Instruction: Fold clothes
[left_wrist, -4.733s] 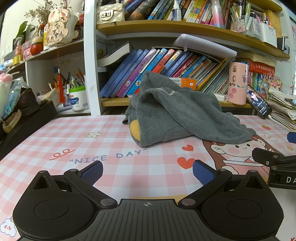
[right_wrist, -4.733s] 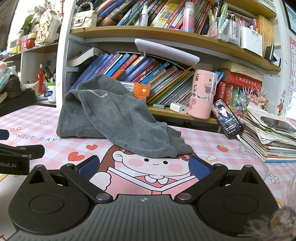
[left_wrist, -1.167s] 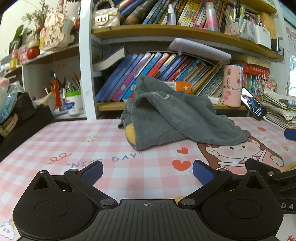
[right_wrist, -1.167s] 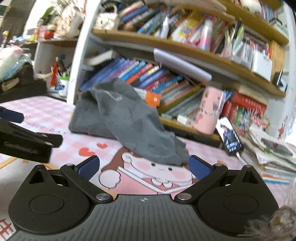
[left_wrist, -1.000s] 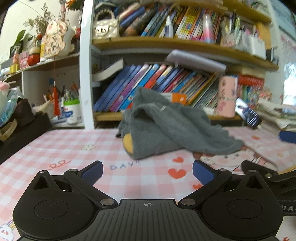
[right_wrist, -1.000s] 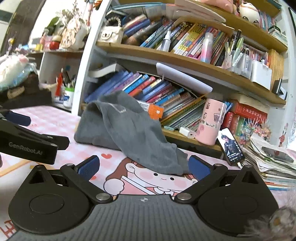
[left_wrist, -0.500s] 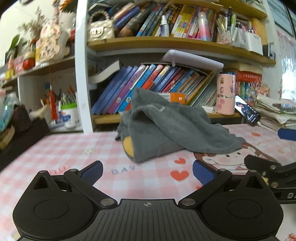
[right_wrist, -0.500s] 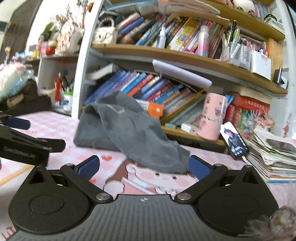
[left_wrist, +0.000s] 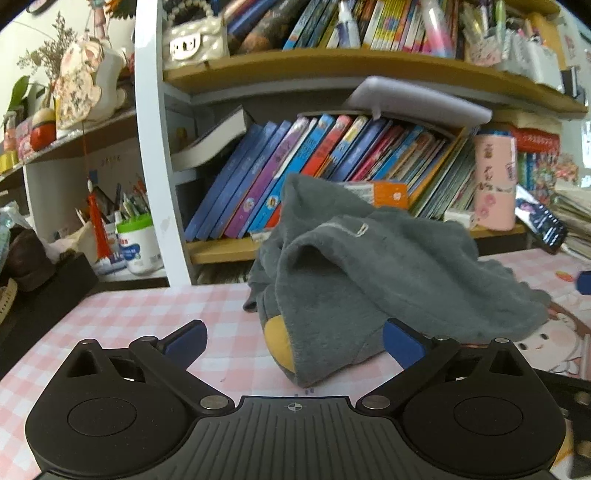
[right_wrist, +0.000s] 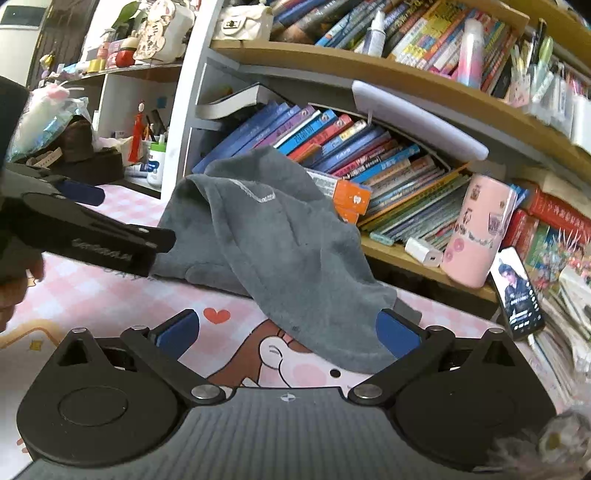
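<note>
Both grippers have closed in on the crumpled grey garment (left_wrist: 369, 266) heaped on the table (left_wrist: 147, 314) against the bookshelf (left_wrist: 332, 66); left gripper (left_wrist: 293, 341) and right gripper (right_wrist: 286, 332) now flank its edges, jaws released, gripping nothing

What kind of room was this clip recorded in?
Most likely a home study or child's bedroom desk. Packed bookshelves stand behind a pink checked cartoon desk mat, with a pen pot nearby. A crumpled grey garment lies on the mat.
</note>
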